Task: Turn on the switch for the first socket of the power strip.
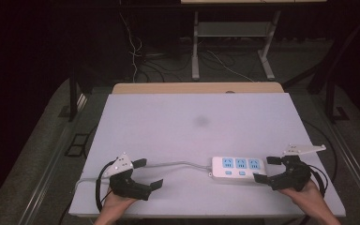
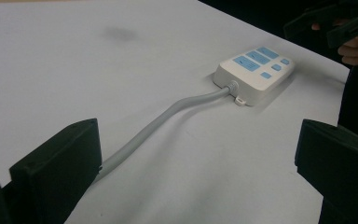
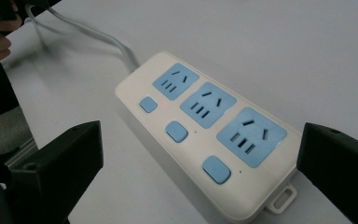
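Observation:
A white power strip (image 1: 236,169) with three blue sockets and three blue switches lies near the front right of the white table (image 1: 168,122). Its grey cable (image 1: 178,164) runs left toward my left gripper (image 1: 151,173), which stands open with the cable (image 2: 168,116) passing between its jaws. My right gripper (image 1: 264,169) is open and straddles the strip's right end without touching it. In the right gripper view the strip (image 3: 200,130) lies between the wide jaws of that gripper (image 3: 200,140). The left gripper view has the strip (image 2: 254,70) farther off, beyond its own gripper (image 2: 196,140).
A dark smudge (image 1: 201,121) marks the table's middle. A wooden board edge (image 1: 197,88) borders the far side. Behind it stand a desk frame (image 1: 195,47) and loose floor cables (image 1: 136,51). Both hands rest at the front edge.

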Tool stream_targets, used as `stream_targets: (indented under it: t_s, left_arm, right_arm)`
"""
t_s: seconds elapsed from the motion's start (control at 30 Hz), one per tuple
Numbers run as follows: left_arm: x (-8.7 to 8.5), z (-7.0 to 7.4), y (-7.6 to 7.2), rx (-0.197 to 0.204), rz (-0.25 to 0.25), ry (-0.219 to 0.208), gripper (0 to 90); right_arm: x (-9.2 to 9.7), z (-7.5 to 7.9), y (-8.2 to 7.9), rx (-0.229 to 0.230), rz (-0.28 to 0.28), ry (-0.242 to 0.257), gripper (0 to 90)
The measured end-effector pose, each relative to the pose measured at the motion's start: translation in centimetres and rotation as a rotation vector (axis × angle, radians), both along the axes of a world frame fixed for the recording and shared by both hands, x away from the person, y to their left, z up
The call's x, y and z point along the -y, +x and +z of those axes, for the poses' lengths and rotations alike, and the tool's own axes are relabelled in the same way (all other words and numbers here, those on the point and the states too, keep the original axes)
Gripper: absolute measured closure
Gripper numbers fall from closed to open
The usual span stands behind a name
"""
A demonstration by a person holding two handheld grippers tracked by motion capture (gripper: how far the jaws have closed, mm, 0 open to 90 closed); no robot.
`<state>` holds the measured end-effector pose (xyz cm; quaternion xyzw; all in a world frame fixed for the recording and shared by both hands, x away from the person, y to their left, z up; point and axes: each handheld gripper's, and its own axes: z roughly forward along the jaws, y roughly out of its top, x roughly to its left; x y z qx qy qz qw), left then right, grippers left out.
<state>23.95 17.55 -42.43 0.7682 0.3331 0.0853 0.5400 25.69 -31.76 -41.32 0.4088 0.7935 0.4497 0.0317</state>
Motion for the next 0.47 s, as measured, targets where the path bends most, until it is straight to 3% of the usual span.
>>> stream_targets:
  t_s: [0.47]
  left_arm:
    - [0.0, 0.0, 0.0, 0.002, 0.0, 0.003, 0.0]
  right_arm:
    - [0.1, -1.8, -1.6, 0.001, -0.029, 0.018, 0.1]
